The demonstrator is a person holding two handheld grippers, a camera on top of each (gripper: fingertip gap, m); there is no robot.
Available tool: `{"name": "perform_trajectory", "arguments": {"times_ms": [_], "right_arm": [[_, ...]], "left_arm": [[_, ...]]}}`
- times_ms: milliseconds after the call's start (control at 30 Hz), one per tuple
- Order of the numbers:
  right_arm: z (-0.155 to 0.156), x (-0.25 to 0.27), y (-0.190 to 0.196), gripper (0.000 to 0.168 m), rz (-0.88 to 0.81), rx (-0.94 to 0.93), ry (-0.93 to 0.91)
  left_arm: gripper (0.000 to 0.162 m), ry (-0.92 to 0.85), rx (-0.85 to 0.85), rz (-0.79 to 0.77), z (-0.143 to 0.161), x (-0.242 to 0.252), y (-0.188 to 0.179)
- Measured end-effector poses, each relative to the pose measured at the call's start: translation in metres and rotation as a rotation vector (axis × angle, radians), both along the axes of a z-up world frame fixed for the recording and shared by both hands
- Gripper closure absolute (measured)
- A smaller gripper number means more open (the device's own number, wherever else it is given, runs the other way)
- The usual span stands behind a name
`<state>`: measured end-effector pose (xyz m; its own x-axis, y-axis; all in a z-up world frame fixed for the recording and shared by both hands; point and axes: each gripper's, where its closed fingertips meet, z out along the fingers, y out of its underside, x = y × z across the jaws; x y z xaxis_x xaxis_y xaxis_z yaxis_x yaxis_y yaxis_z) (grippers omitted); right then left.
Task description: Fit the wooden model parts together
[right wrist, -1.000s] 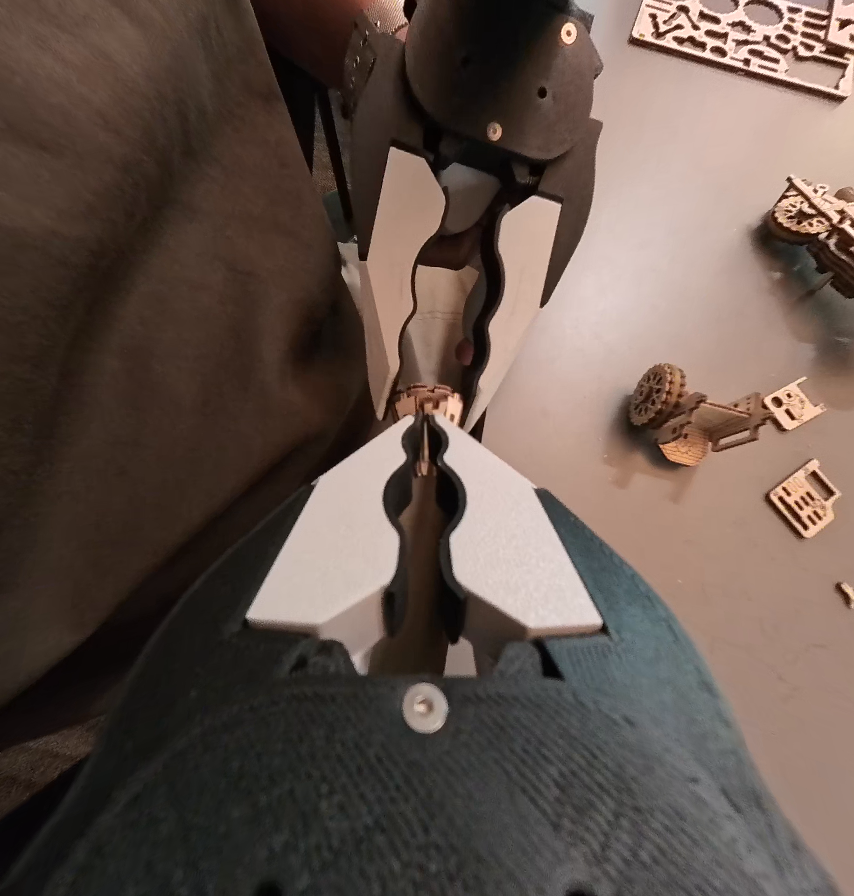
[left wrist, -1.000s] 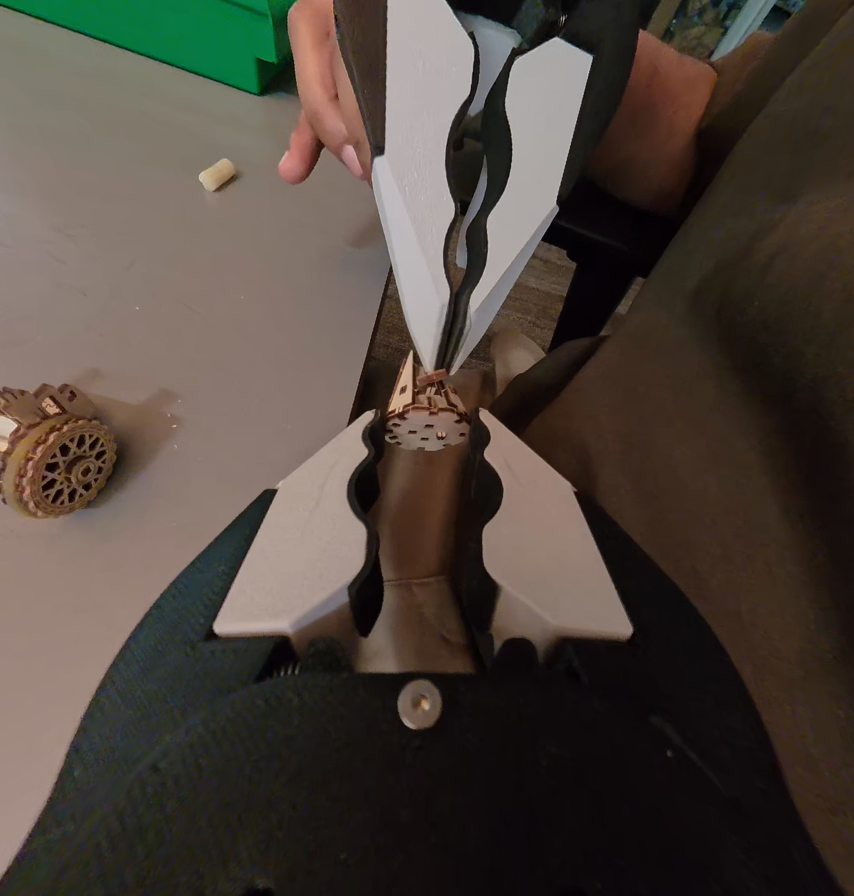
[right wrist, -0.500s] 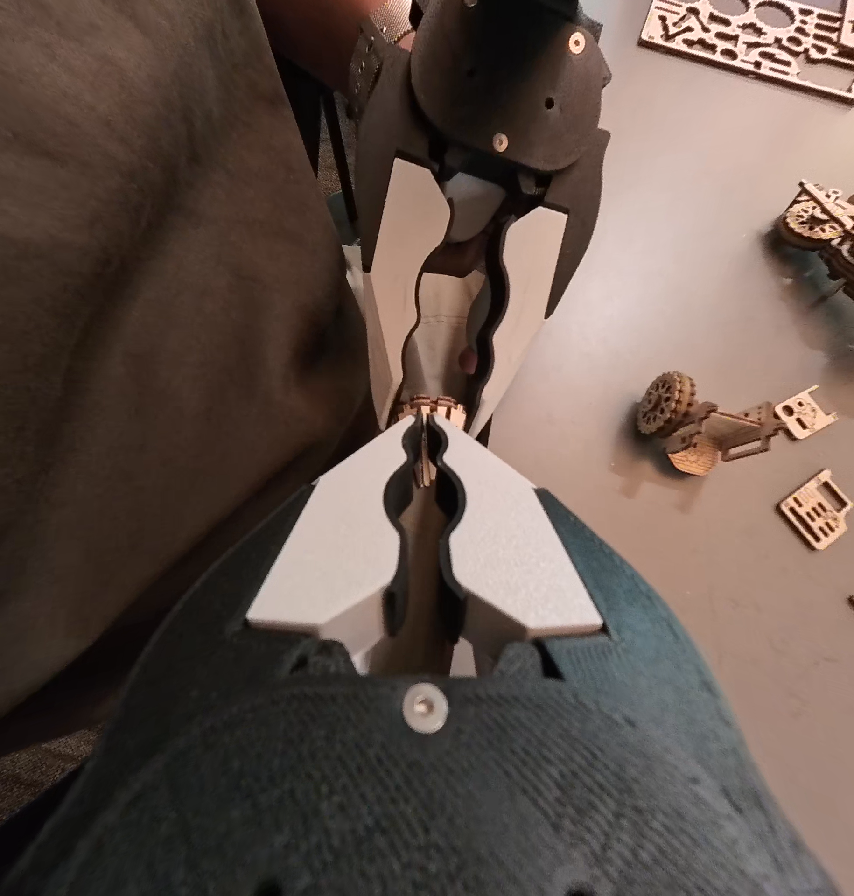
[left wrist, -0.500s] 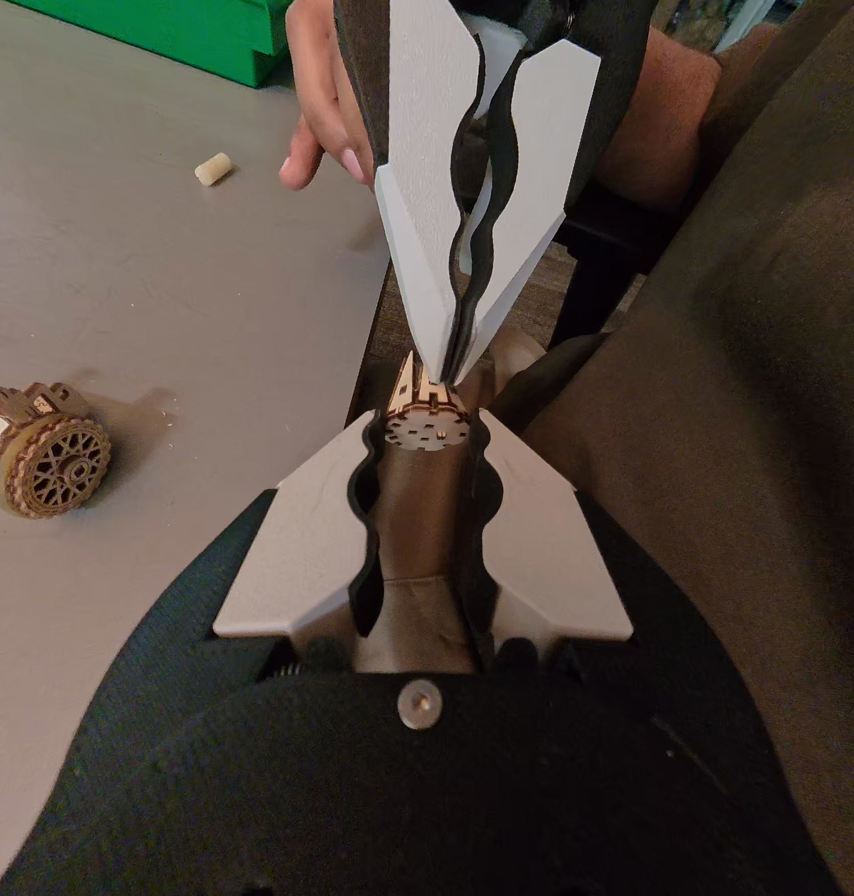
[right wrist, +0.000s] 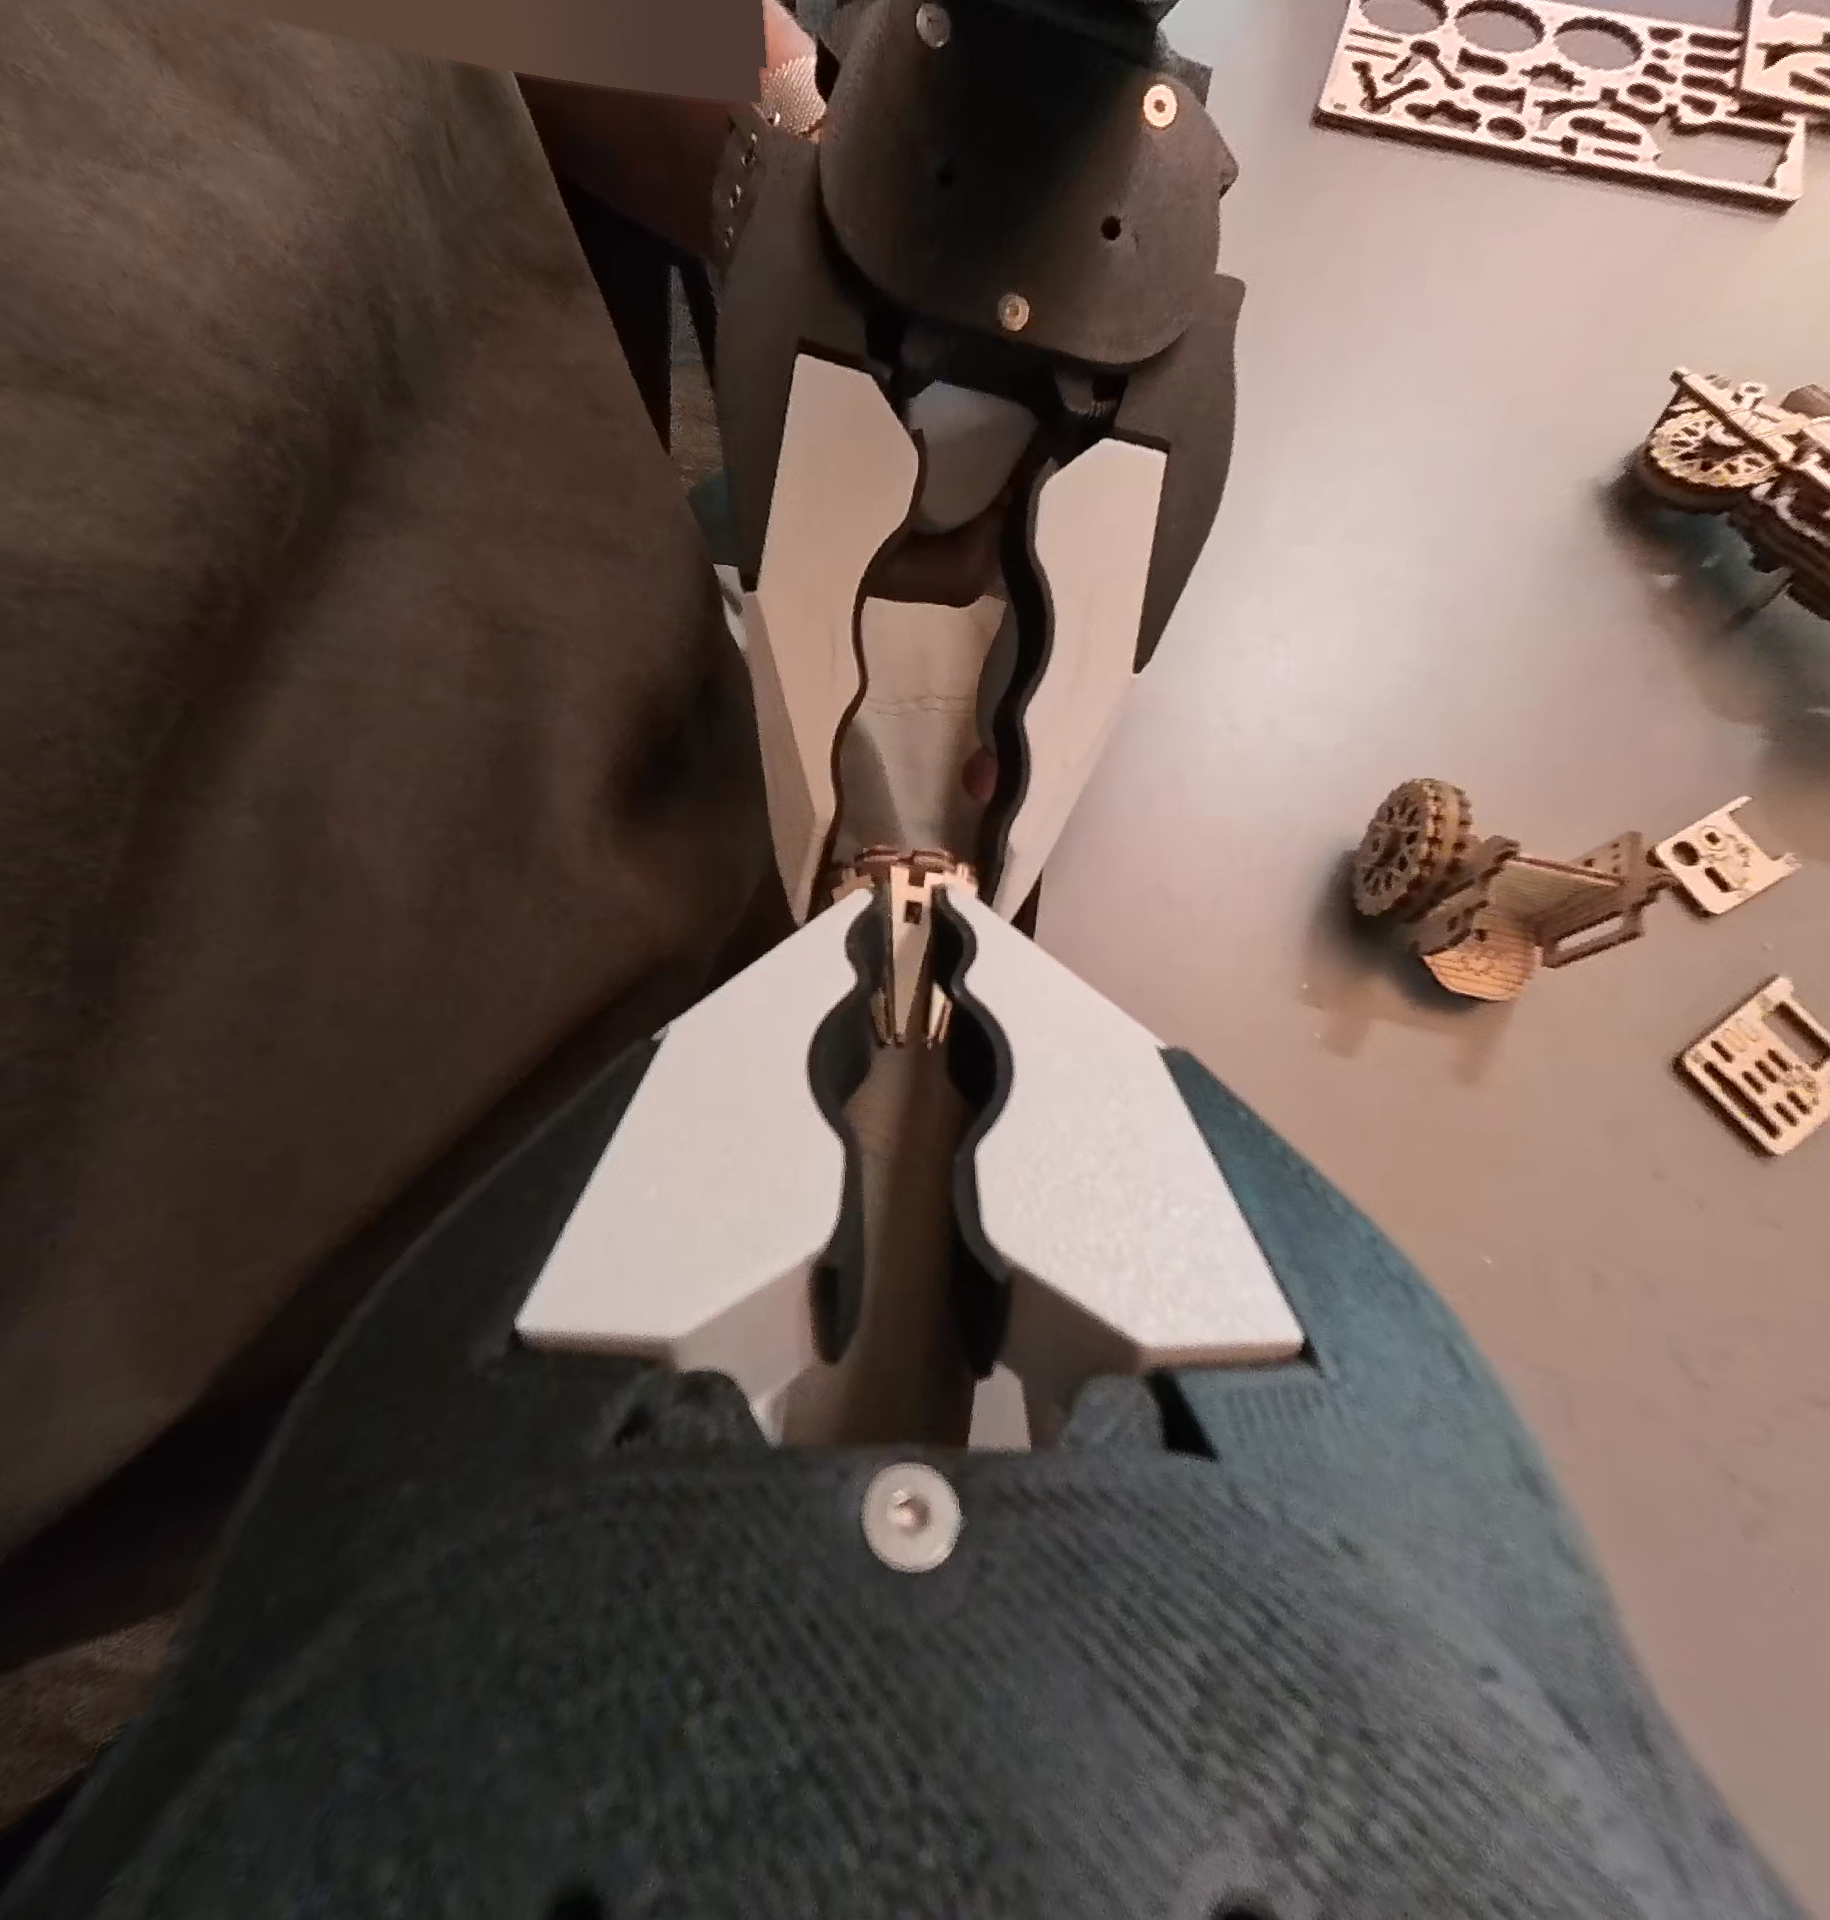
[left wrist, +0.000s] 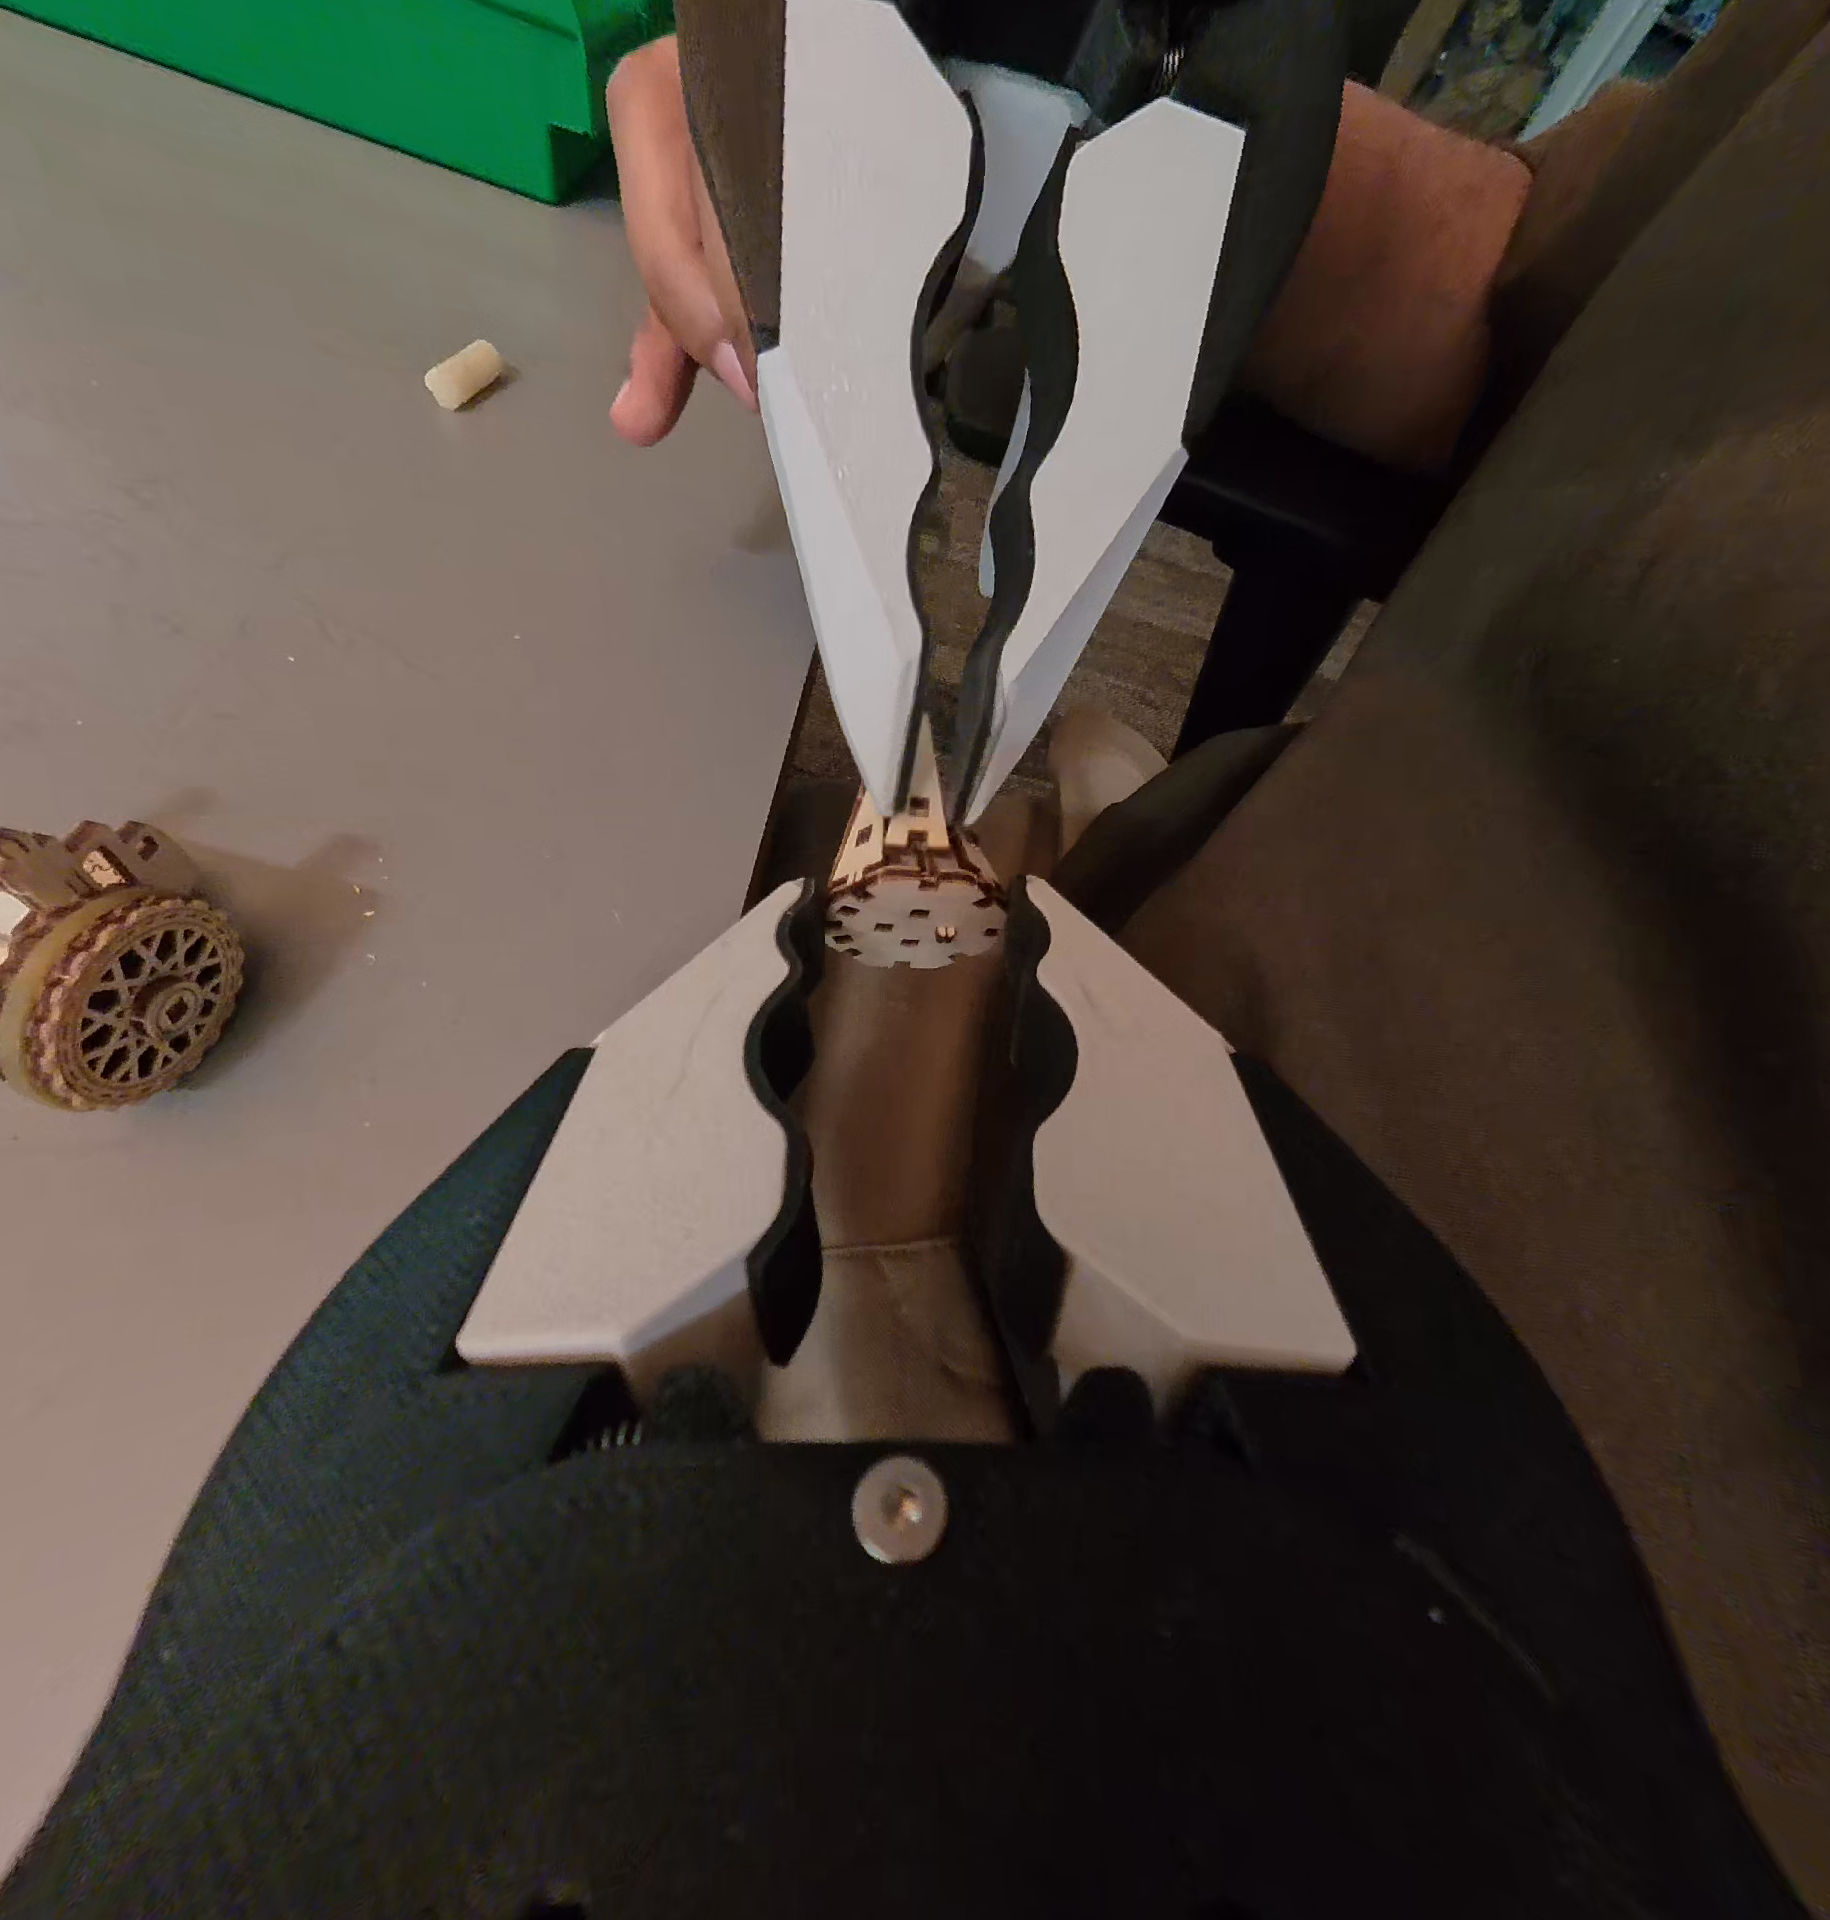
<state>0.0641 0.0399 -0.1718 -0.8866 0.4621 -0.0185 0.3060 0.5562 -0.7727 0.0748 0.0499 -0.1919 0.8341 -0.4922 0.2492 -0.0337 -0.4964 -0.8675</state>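
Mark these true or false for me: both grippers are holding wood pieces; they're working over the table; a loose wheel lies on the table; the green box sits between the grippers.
1. Left gripper clamps a round wooden drum. True.
2. Right gripper is open and empty. False: it pinches a thin wooden piece.
3. The parts meet above the table. False: past its edge, over the lap.
4. A wheel assembly lies on the table. True.
5. The green box sits between the grippers. False: far edge.

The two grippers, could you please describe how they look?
Both grippers, left and right, have pale grey wedge-shaped fingers lined with wavy black pads, on textured black bodies with a silver screw. The person wears a dark brown garment.
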Motion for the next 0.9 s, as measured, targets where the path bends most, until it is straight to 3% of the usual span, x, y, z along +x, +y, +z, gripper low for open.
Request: {"name": "perform_trajectory", "arguments": {"times_ms": [900], "right_arm": [[-0.0012,-0.0065,0.0044,0.165,-0.056,-0.06,-0.02]], "left_arm": [[0.13,-0.097,-0.049,0.03,0.0001,-0.0039,0.0016]]}}
